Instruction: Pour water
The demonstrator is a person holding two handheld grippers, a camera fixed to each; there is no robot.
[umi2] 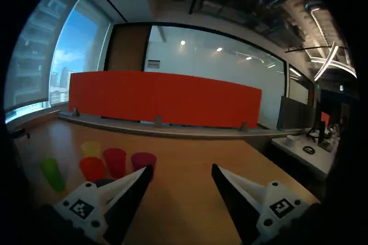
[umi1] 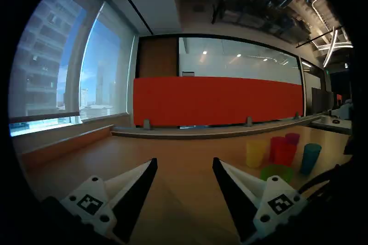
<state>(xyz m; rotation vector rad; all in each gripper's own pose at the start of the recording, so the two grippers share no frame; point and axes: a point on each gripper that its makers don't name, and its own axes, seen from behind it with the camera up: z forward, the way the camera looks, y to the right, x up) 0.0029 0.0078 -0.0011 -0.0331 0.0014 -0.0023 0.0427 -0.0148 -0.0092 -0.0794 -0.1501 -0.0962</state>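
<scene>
In the left gripper view, several plastic cups stand grouped on the wooden table (umi1: 184, 153) to the right: a yellow cup (umi1: 255, 153), a red cup (umi1: 283, 150), a magenta cup (umi1: 292, 138), a teal cup (umi1: 310, 157) and a low green cup (umi1: 276, 171). My left gripper (umi1: 184, 162) is open with nothing between its fingers, left of the cups. In the right gripper view, the green cup (umi2: 53, 173), yellow cup (umi2: 91, 148), two red cups (umi2: 115, 162) and magenta cup (umi2: 143, 159) stand left of my open right gripper (umi2: 181, 168), its left finger partly covering them. I cannot see water.
An orange divider panel (umi1: 216, 100) runs along the table's far edge. Large windows (umi1: 69, 84) line the left side. A second desk (umi2: 306, 150) with small items stands to the right, past the table's edge.
</scene>
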